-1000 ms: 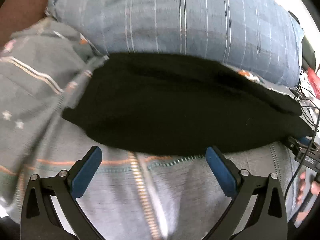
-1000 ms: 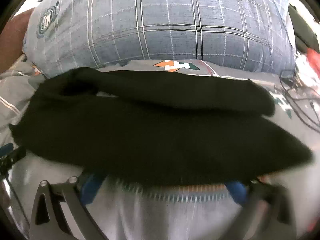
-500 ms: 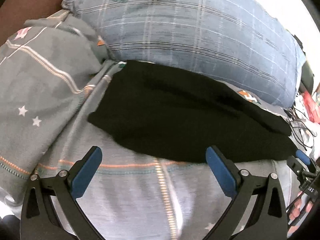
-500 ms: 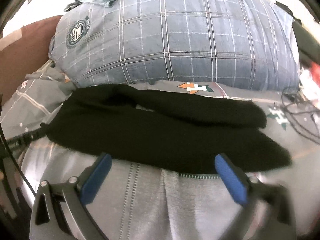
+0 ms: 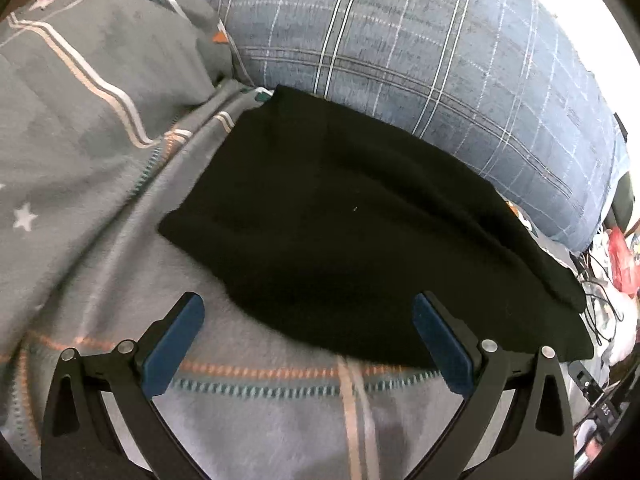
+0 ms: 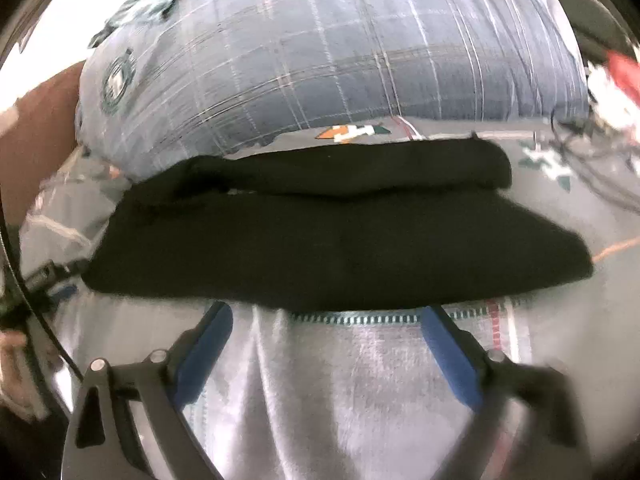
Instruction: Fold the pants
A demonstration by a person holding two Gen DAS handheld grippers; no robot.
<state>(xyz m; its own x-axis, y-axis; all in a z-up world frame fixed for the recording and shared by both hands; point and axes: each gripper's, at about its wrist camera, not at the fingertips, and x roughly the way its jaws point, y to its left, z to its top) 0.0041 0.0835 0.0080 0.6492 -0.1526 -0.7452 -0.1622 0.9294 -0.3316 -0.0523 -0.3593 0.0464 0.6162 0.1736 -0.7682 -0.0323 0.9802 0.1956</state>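
The black pants [image 5: 360, 232] lie folded in a long flat bundle on the grey patterned blanket [image 5: 280, 420], in front of a blue plaid pillow. In the right wrist view the pants [image 6: 340, 248] show two stacked layers. My left gripper [image 5: 308, 320] is open and empty, its blue pads just short of the near edge of the pants. My right gripper [image 6: 326, 314] is open and empty, its fingertips at the near edge of the pants.
A big blue plaid pillow [image 5: 420, 52] lies right behind the pants. A bunched grey blanket with stripes and stars [image 5: 80, 100] rises at the left. Cables and red clutter [image 5: 616, 264] lie at the right edge of the bed.
Both grippers pulled back from the pants and then came closer again. The left view swung to the left end of the bundle. The pants lie as before.
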